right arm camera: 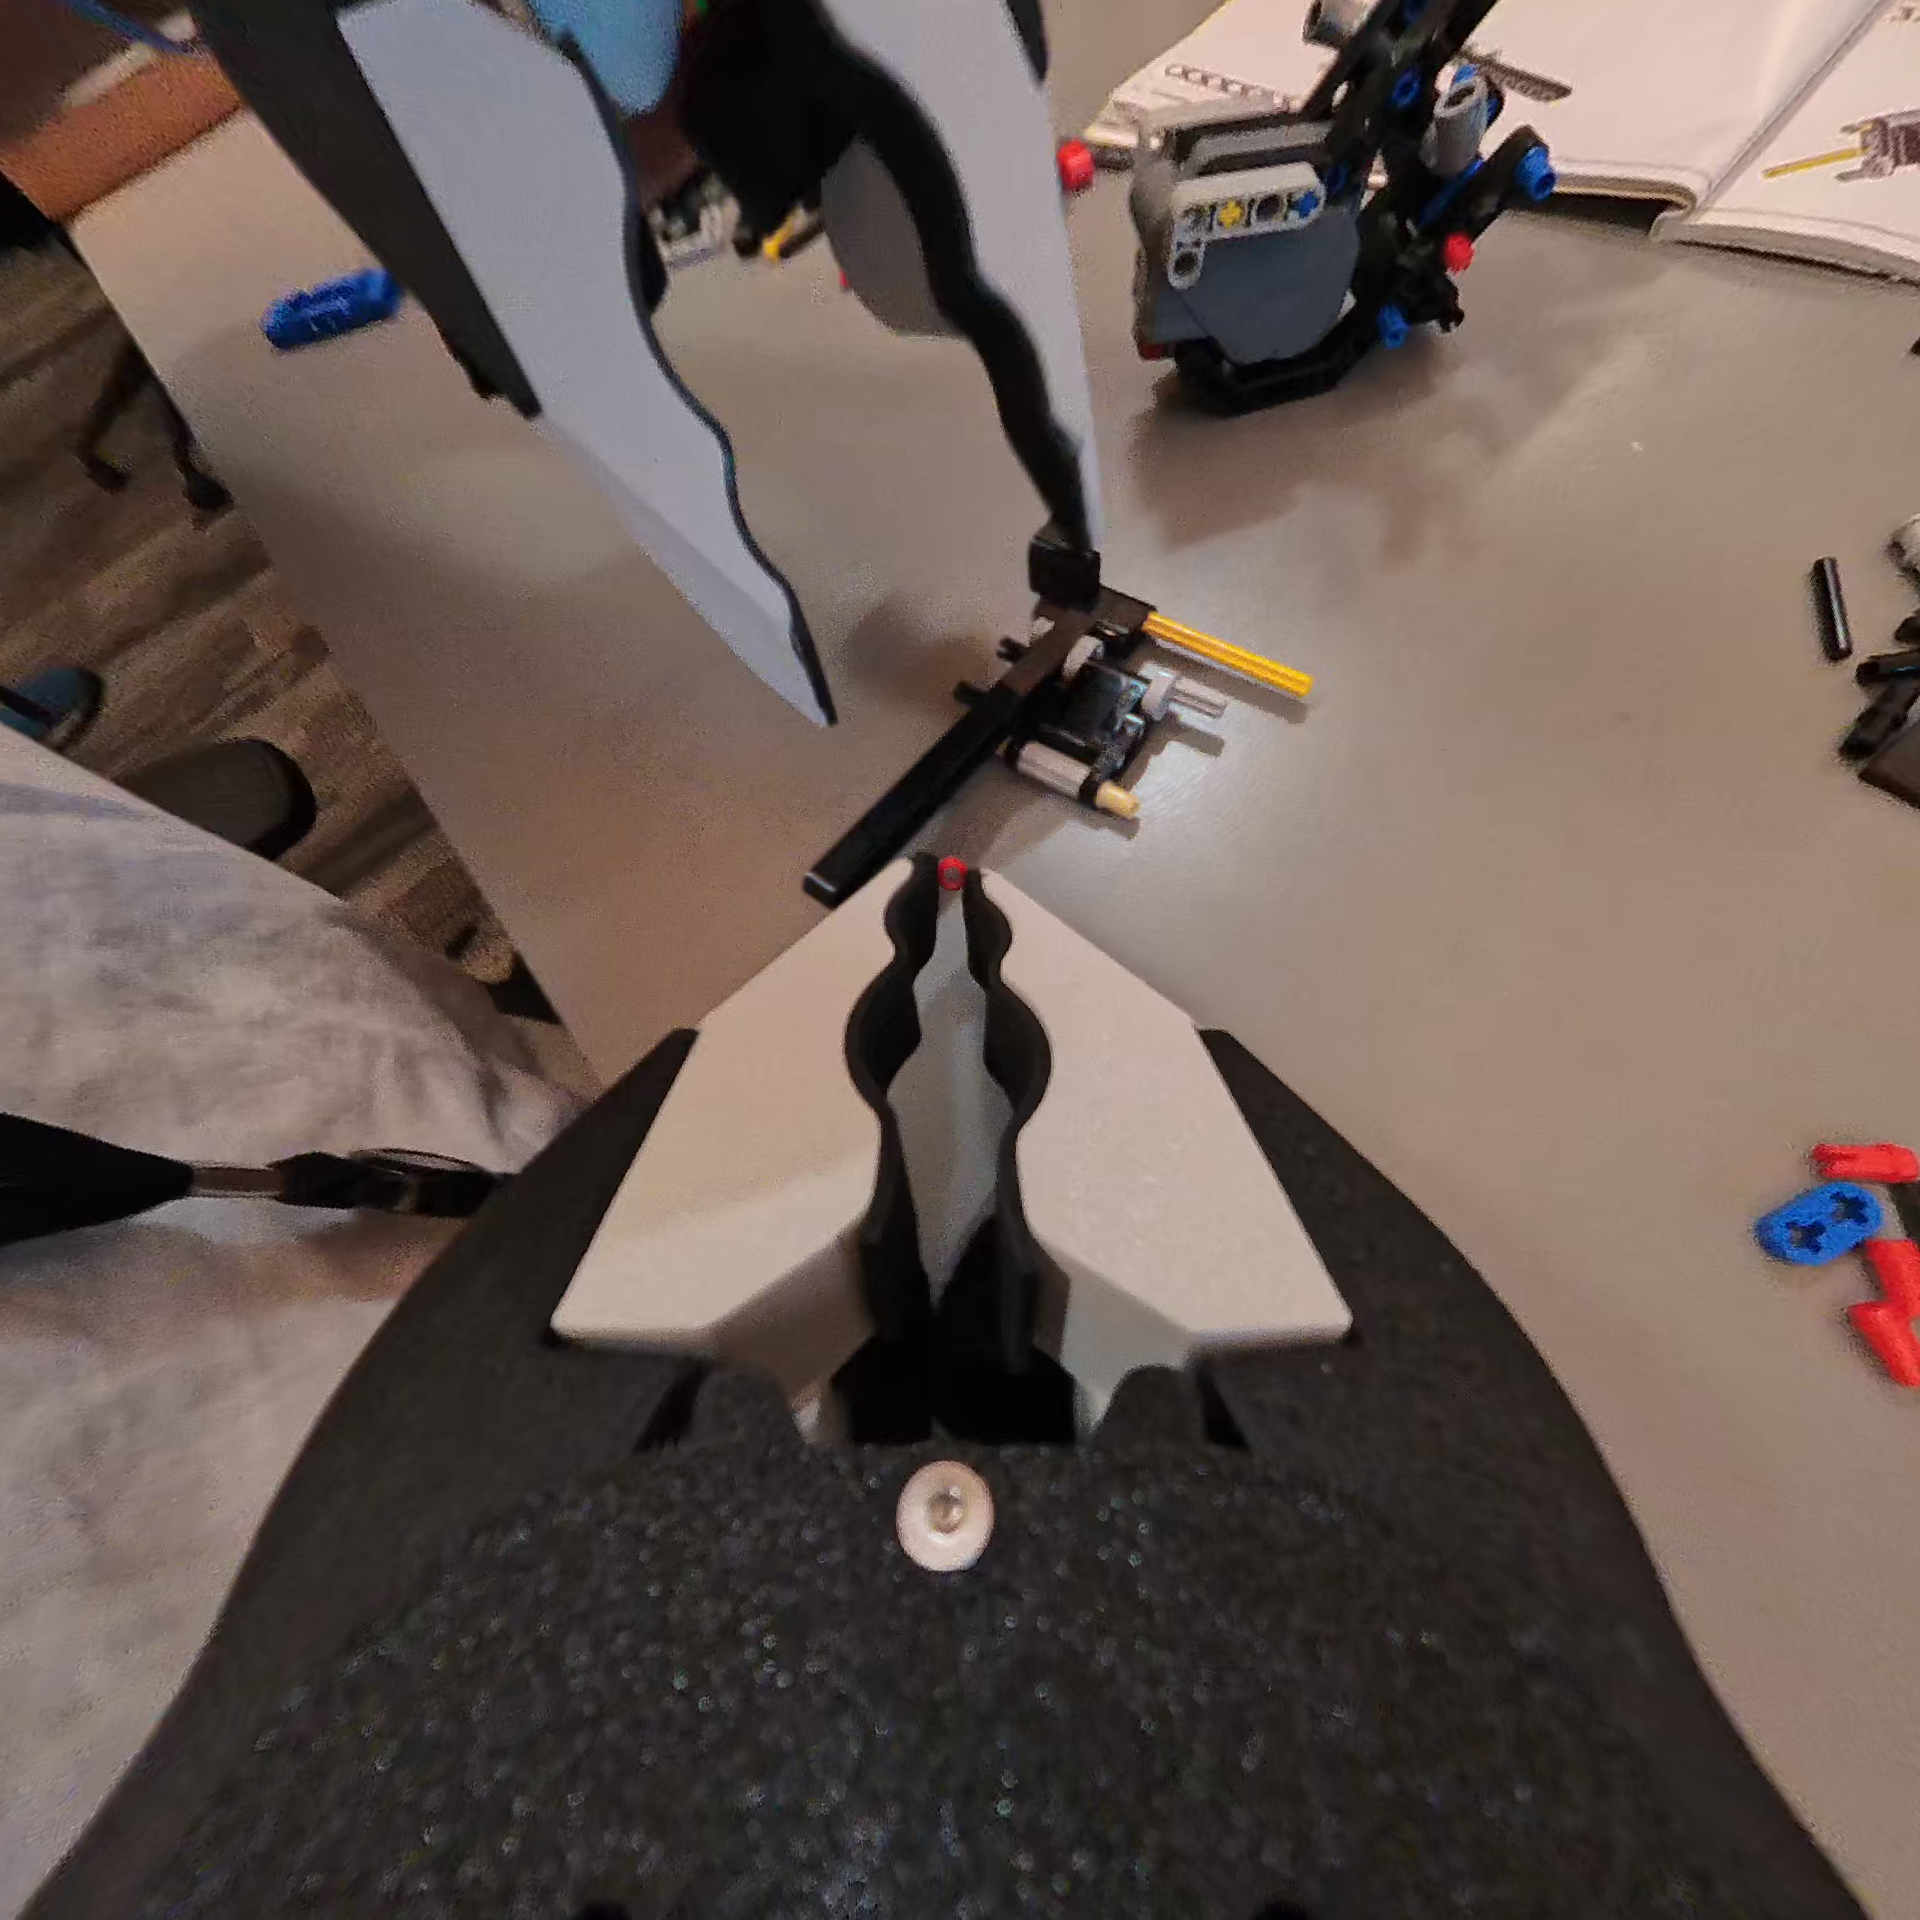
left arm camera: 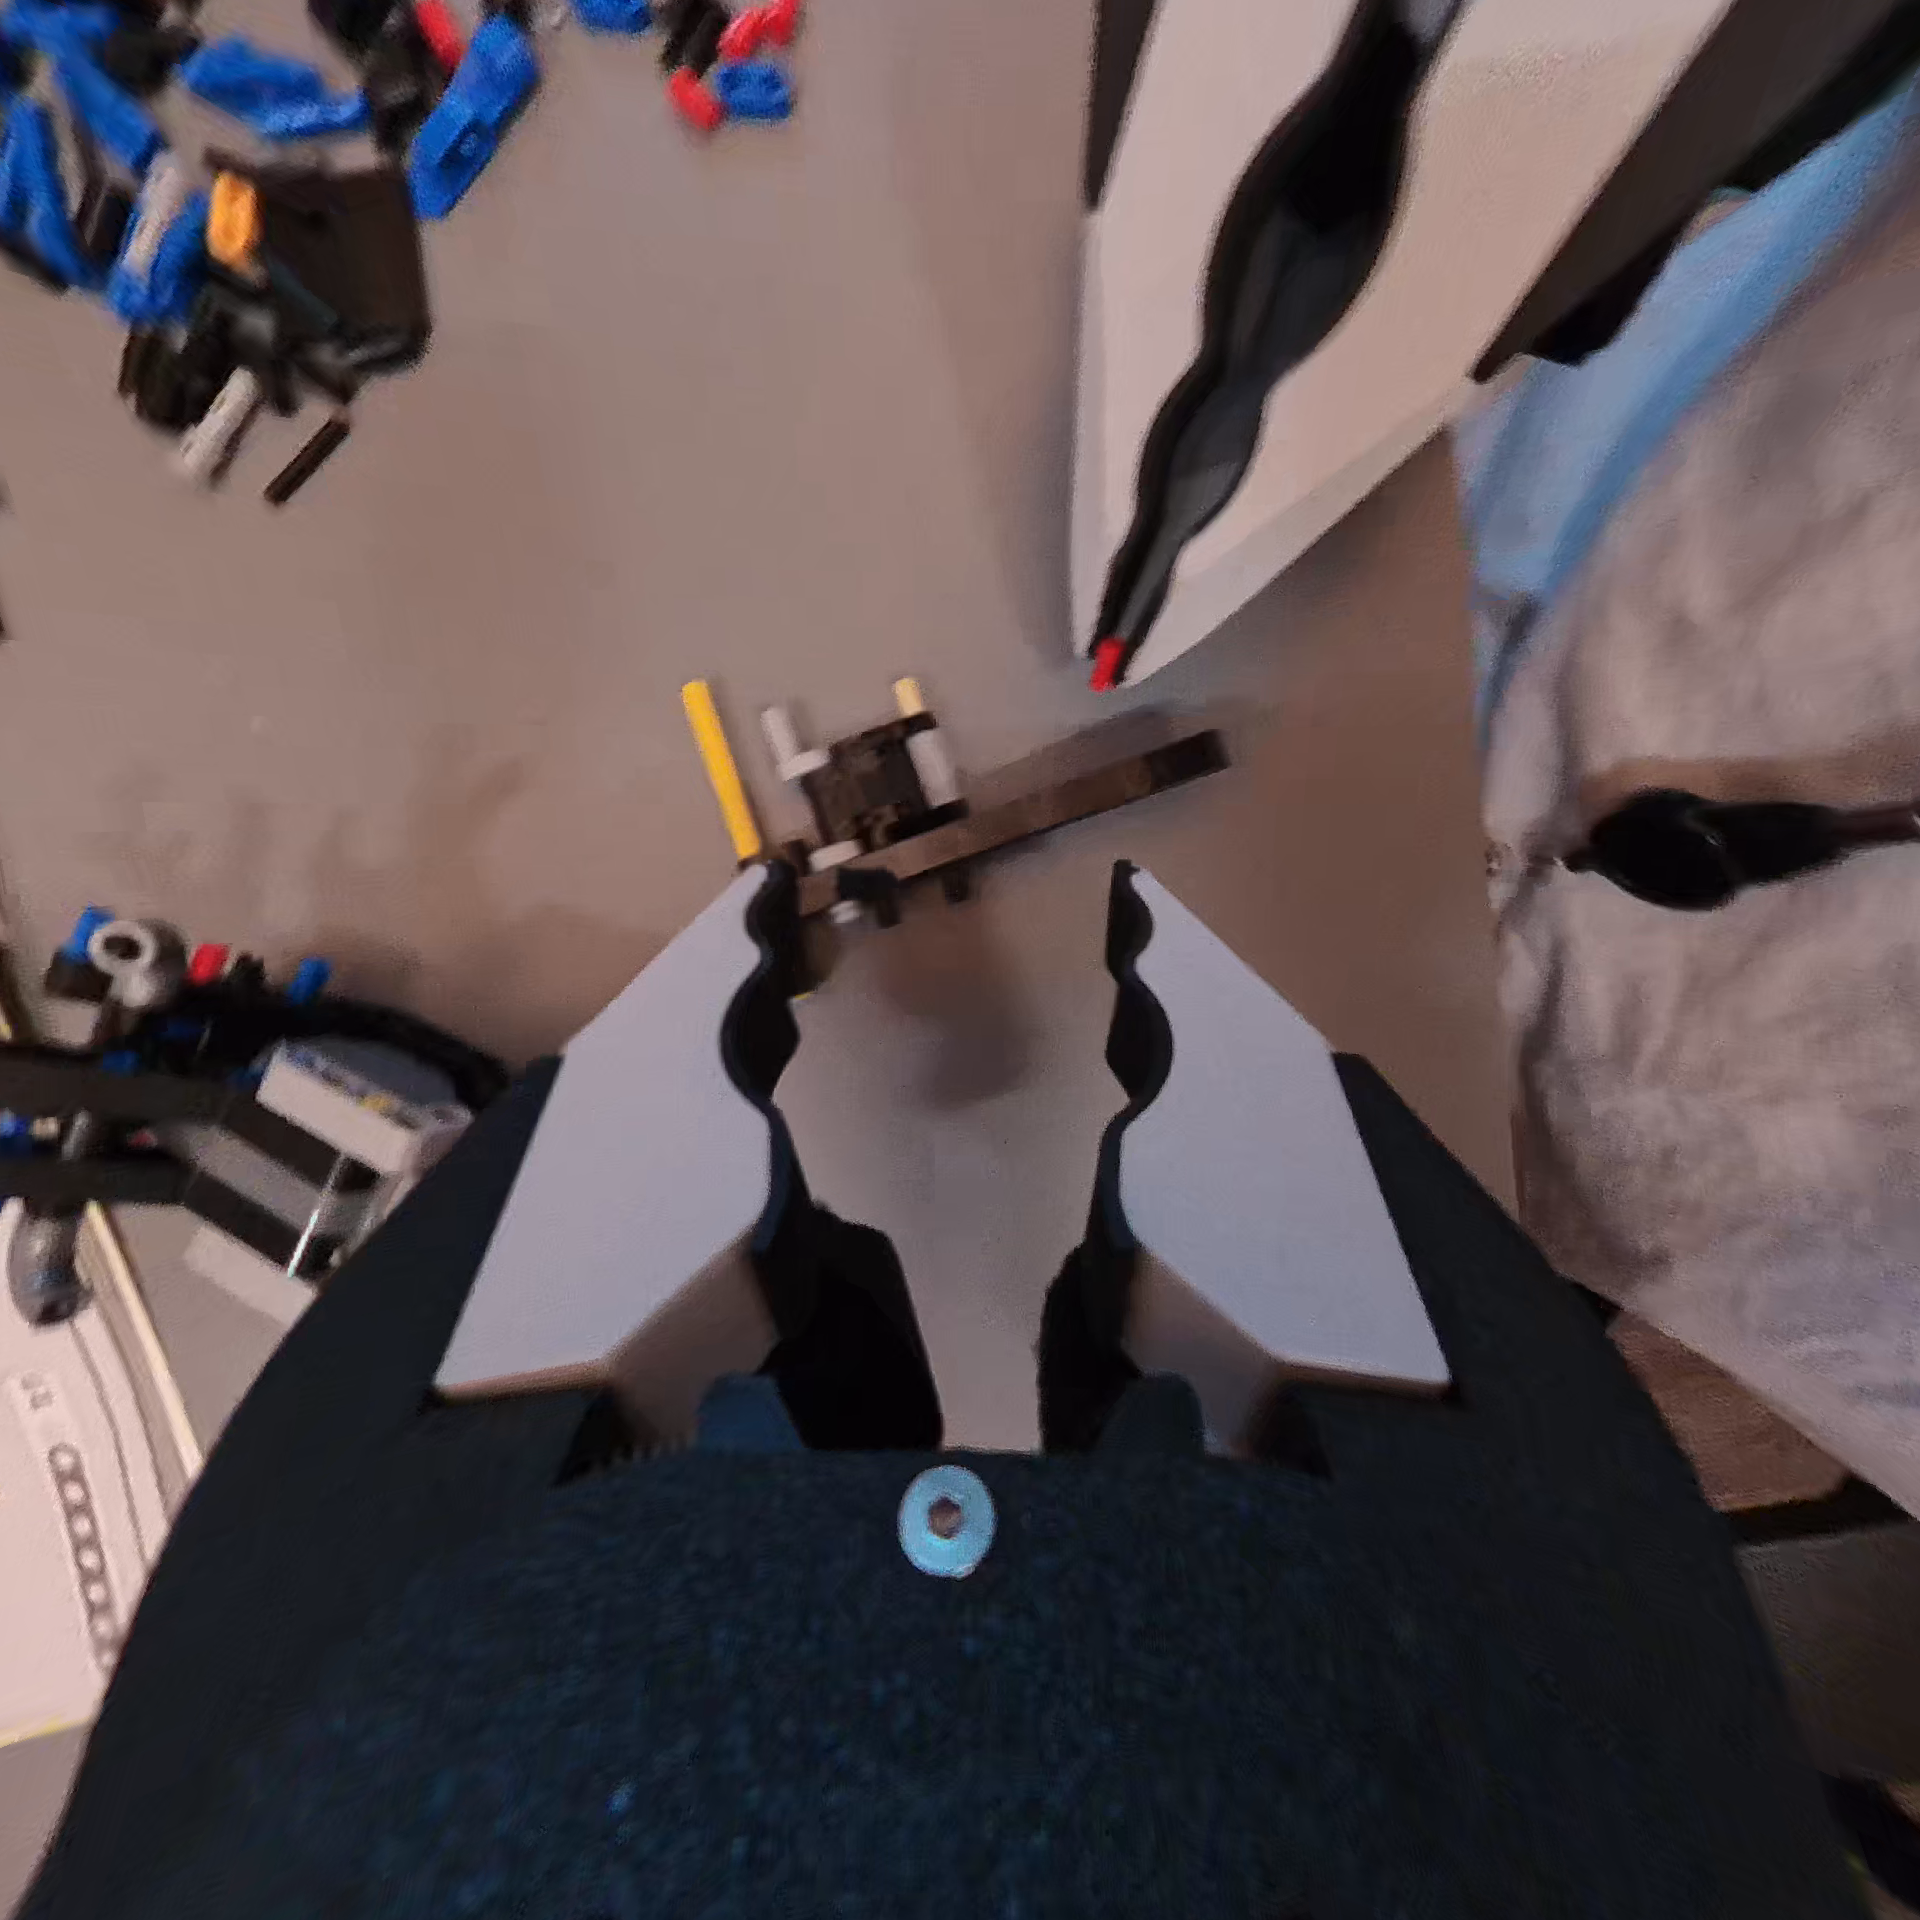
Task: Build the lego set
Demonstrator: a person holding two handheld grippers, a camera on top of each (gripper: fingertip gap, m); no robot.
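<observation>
Between the right gripper's [right arm camera: 951, 878] nearly closed jaws sits a small red pin [right arm camera: 951, 871], pinched right at the tips and hovering just beside the free end of the long black beam [right arm camera: 914, 810]. That beam belongs to the small sub-assembly [right arm camera: 1081, 717] lying flat on the grey table [right arm camera: 1455, 831], and it is the landmark for everything else. Over on the other side, the left gripper [left arm camera: 945, 883] comes in with jaws wide apart; one fingertip [left arm camera: 774, 904] touches the sub-assembly's end nearest the yellow axle [left arm camera: 722, 769], apparently steadying it, while the other finger hangs clear of it. White bushes and a tan pin poke out of the sub-assembly's dark core, so this little module looks partly built, and my read is that the red pin is about to go into the beam. Beyond the sub-assembly, the bigger grey-and-black model [right arm camera: 1278, 239] stands well apart, already a sizeable chunk of the set. An open instruction booklet [right arm camera: 1766, 135] lies behind that. Loose blue and red pieces [right arm camera: 1860, 1247] are scattered well away from the sub-assembly, so plenty of building appears to remain.
</observation>
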